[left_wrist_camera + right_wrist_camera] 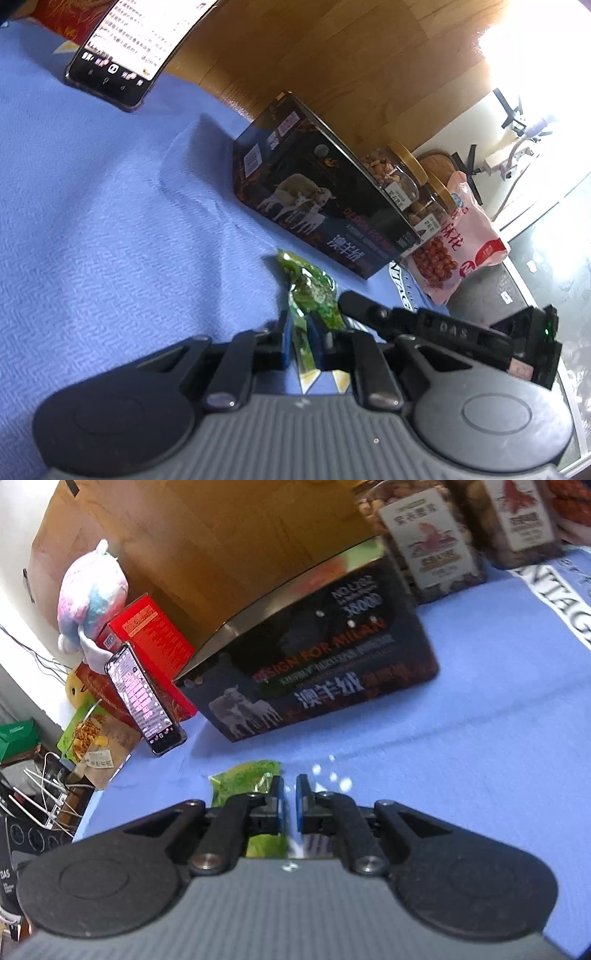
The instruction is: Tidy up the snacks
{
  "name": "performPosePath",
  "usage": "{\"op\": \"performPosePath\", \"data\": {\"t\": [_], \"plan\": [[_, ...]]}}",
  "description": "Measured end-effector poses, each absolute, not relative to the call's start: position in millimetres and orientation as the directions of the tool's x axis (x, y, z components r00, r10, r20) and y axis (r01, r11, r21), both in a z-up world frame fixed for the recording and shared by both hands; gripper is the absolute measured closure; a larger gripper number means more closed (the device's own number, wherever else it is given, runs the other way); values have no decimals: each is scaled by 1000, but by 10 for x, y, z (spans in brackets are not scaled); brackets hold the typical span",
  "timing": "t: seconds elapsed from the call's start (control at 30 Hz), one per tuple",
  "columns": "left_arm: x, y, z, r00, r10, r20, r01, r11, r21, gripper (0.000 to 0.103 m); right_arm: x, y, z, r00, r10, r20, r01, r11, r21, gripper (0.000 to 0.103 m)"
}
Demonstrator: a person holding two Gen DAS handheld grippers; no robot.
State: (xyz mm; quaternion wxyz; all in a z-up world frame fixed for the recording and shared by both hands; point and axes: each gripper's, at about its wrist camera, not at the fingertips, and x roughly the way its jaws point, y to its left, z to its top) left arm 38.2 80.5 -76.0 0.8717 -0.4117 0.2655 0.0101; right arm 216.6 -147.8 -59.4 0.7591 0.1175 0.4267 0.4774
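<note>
L gripper (303,341) is clamped on a green snack packet (308,291) just above the blue cloth (110,240), in front of the dark box w/ sheep print (314,195); R gripper (290,801) has its pads nearly together w/ a thin gap and nothing seen between them, the green packet lying just left of and under its left finger; its black frame also shows at the right of the left wrist view, close beside the L gripper; behind the box: 2 clear jars of nuts (391,173) w/ gold lids, 1 pink bag (461,236); 1 phone (146,698) w/ lit screen leans on 1 red carton (155,638), beside 1 pastel plush toy (92,594); a green-edged snack pouch (86,734) lies at the cloth's left edge; wood panel (314,55) at the back; cables and clutter past the table edge.
</note>
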Motion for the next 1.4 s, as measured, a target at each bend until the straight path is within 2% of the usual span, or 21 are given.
{"op": "performPosePath", "data": {"t": [0.2,0.37,0.6,0.73,0.93,1.13,1.23,1.3,1.4], "plan": [[372,830,-766,858,-204,-471,-237,656,-716,94,2273,-1445,-644,111,856,-506,-599,463,653,89],[362,830,-767,858,-203,-471,-241,651,-720,95,2379,-1665,-720,5,937,-349,-487,307,818,89],[347,830,-765,860,-203,-469,-240,650,-721,95,2350,-1674,-775,-88,955,-284,-420,223,880,88],[336,825,-762,860,-201,-469,-241,650,-721,95,2194,-1596,-747,-78,909,-410,-521,313,794,86],[324,823,-758,865,-207,-458,-233,642,-731,94,2102,-1661,-672,-17,912,-411,-555,333,762,88],[249,824,-710,893,-216,-394,-182,628,-757,71,2215,-1888,-795,50,952,-302,-424,294,856,89],[248,766,-653,899,-238,-367,-135,648,-750,62,2194,-1891,-853,-22,972,-236,-383,210,900,89],[240,741,-617,903,-268,-335,-87,650,-755,62,2159,-1848,-861,-71,979,-191,-368,152,917,89],[208,706,-579,913,-275,-302,-49,660,-749,67,2179,-1866,-877,-108,984,-142,-343,97,934,89]]}}
